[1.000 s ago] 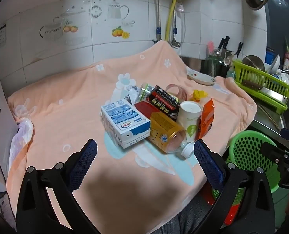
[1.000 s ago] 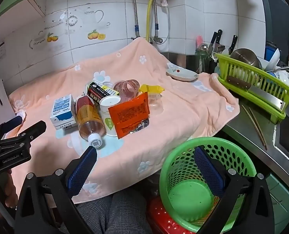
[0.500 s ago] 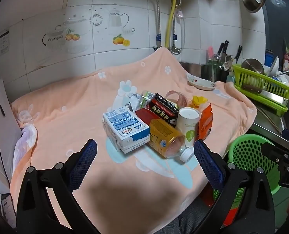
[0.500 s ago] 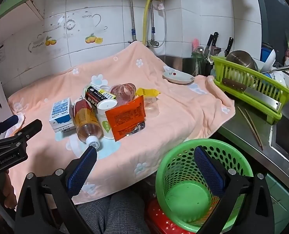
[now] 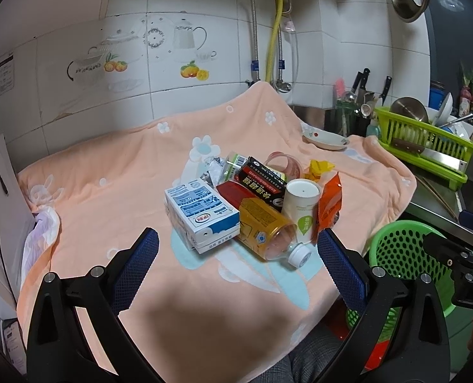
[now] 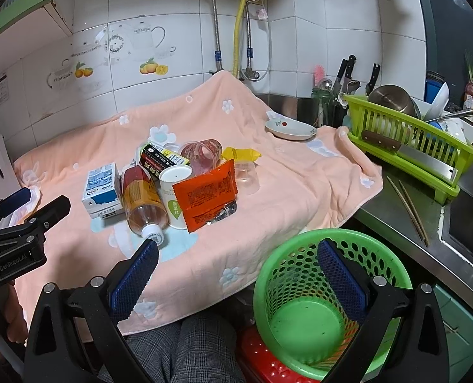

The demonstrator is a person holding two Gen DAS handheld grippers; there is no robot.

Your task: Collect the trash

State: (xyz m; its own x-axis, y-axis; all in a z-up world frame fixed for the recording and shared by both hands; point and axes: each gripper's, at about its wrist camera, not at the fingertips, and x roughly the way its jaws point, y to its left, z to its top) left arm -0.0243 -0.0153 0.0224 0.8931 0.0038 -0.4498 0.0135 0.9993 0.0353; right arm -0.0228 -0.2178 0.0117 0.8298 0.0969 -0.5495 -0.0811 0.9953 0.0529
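A pile of trash lies on the peach towel (image 5: 108,198): a blue-white milk carton (image 5: 201,214), a plastic bottle with a yellow label (image 5: 265,226), a white paper cup (image 5: 300,207), an orange packet (image 5: 330,201), a black box (image 5: 262,182), a clear cup (image 6: 204,156) and a yellow wrapper (image 6: 239,153). A green perforated basket (image 6: 303,316) stands empty below the counter's edge at right. My left gripper (image 5: 236,261) is open and empty, just short of the carton and bottle. My right gripper (image 6: 236,271) is open and empty above the towel's edge and the basket.
A small dish (image 6: 289,129) sits at the towel's far right. A green dish rack (image 6: 405,146) with a cleaver and pots stands on the steel counter, chopsticks (image 6: 409,207) beside it. Knives (image 6: 345,73) stand by the tiled wall. A red stool (image 6: 259,360) is under the basket.
Both grippers have tilted up and drawn back a little, so the pile sits lower and farther in view. Both jaws stay open. Nothing on the towel has moved.
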